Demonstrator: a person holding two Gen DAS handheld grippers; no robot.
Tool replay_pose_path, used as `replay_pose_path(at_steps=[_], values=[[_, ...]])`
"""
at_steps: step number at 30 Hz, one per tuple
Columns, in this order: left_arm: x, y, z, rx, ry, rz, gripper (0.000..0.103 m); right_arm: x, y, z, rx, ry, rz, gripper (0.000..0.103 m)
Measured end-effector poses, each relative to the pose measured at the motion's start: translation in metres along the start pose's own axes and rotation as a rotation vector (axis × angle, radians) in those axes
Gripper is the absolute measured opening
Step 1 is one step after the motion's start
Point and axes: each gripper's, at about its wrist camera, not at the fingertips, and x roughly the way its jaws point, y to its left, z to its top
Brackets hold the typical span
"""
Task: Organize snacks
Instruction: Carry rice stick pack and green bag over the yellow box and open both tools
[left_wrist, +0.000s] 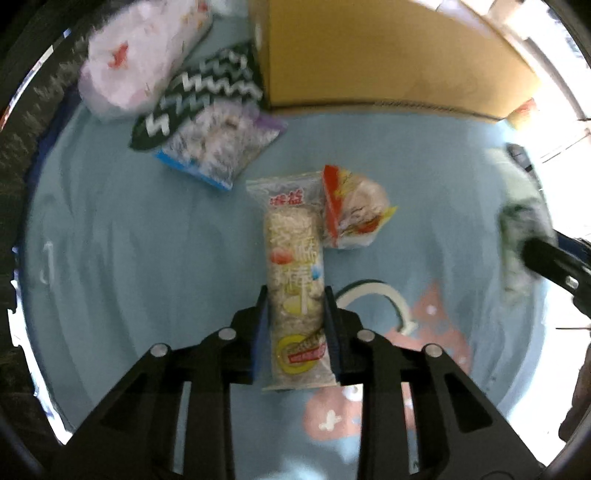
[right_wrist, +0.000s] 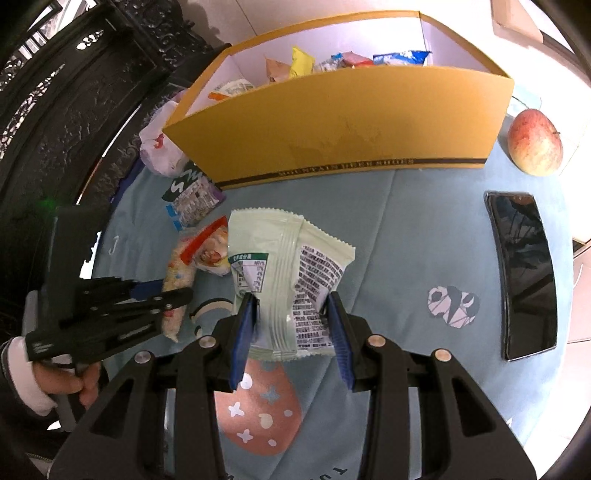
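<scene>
While several packets already sit inside the yellow cardboard box (right_wrist: 332, 122), the sorting is only partly done — both grippers are loaded and more snacks lie loose on the blue cloth (left_wrist: 110, 258). The left gripper (left_wrist: 295, 321) has its jaws clamped on a long clear-wrapped noodle bar (left_wrist: 295, 280), whose long axis runs straight ahead between the fingers, its far end pointing toward the box. Just beyond and right of those jaws lies a red-and-yellow packet (left_wrist: 351, 210), touching the bar; further ahead and left sit a blue-edged bag (left_wrist: 218, 147), a black zigzag bag (left_wrist: 199, 96) and a pink-white bag (left_wrist: 144, 55). The right gripper (right_wrist: 291, 328) has its jaws closed on the lower part of a pale green pouch (right_wrist: 284, 258), which stands lengthwise ahead, back label showing. An apple (right_wrist: 535, 142) and a phone (right_wrist: 524, 273) rest far right — apparently not part of the job.
</scene>
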Motion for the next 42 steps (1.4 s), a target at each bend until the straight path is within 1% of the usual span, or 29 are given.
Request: replay_pose_path(at_steps=[4,8,16,20,23,24,26,27,29,30,31,32,33,34,35,36,37,38,40,42], values=[[-0.033,-0.003,0.000,0.009,-0.063,-0.021,0.027,-0.011,-0.001,0.004,0.000,-0.027,0.009,0.040],[-0.054,-0.005,0.002,0.018,-0.107,-0.040,0.027,-0.023,0.000,0.011,-0.007,-0.058,0.017,0.040],[-0.091,-0.006,0.028,0.048,-0.192,-0.065,0.027,-0.049,-0.002,0.029,-0.006,-0.127,0.022,0.040],[-0.110,-0.014,0.059,0.064,-0.254,-0.076,0.027,-0.068,-0.004,0.051,-0.004,-0.196,0.022,0.040],[-0.119,-0.024,0.091,0.062,-0.300,-0.093,0.027,-0.083,-0.010,0.079,0.012,-0.269,0.020,0.040],[-0.120,-0.028,0.105,0.063,-0.312,-0.097,0.027,-0.087,-0.012,0.094,0.018,-0.296,0.015,0.040],[-0.119,-0.035,0.128,0.068,-0.328,-0.100,0.027,-0.086,-0.018,0.116,0.034,-0.331,0.010,0.040],[-0.117,-0.040,0.141,0.070,-0.334,-0.100,0.027,-0.083,-0.020,0.125,0.041,-0.334,0.001,0.040],[-0.109,-0.047,0.166,0.074,-0.332,-0.093,0.027,-0.073,-0.028,0.145,0.058,-0.340,-0.021,0.041],[-0.102,-0.049,0.177,0.069,-0.330,-0.099,0.028,-0.066,-0.034,0.157,0.078,-0.363,-0.041,0.041],[-0.096,-0.050,0.188,0.062,-0.327,-0.105,0.043,-0.061,-0.038,0.162,0.094,-0.373,-0.053,0.043],[-0.086,-0.050,0.200,0.049,-0.321,-0.106,0.065,-0.053,-0.046,0.168,0.125,-0.377,-0.070,0.055],[-0.079,-0.049,0.207,0.029,-0.312,-0.069,0.099,-0.045,-0.054,0.173,0.179,-0.360,-0.100,0.063],[-0.075,-0.048,0.209,0.010,-0.316,-0.021,0.099,-0.041,-0.060,0.173,0.217,-0.352,-0.113,0.066],[-0.074,-0.044,0.207,0.004,-0.324,-0.020,0.099,-0.041,-0.062,0.171,0.224,-0.361,-0.100,0.066],[-0.073,-0.040,0.203,0.006,-0.325,-0.045,0.099,-0.040,-0.061,0.166,0.193,-0.366,-0.091,0.066],[-0.072,-0.037,0.197,0.006,-0.323,-0.061,0.099,-0.039,-0.058,0.160,0.165,-0.364,-0.105,0.066],[-0.071,-0.031,0.190,0.005,-0.321,-0.057,0.099,-0.039,-0.057,0.154,0.150,-0.363,-0.107,0.066],[-0.068,-0.019,0.175,-0.009,-0.322,-0.047,0.099,-0.037,-0.053,0.139,0.122,-0.350,-0.076,0.066],[-0.064,-0.004,0.158,-0.031,-0.307,-0.050,0.099,-0.034,-0.051,0.125,0.106,-0.332,-0.081,0.066]])
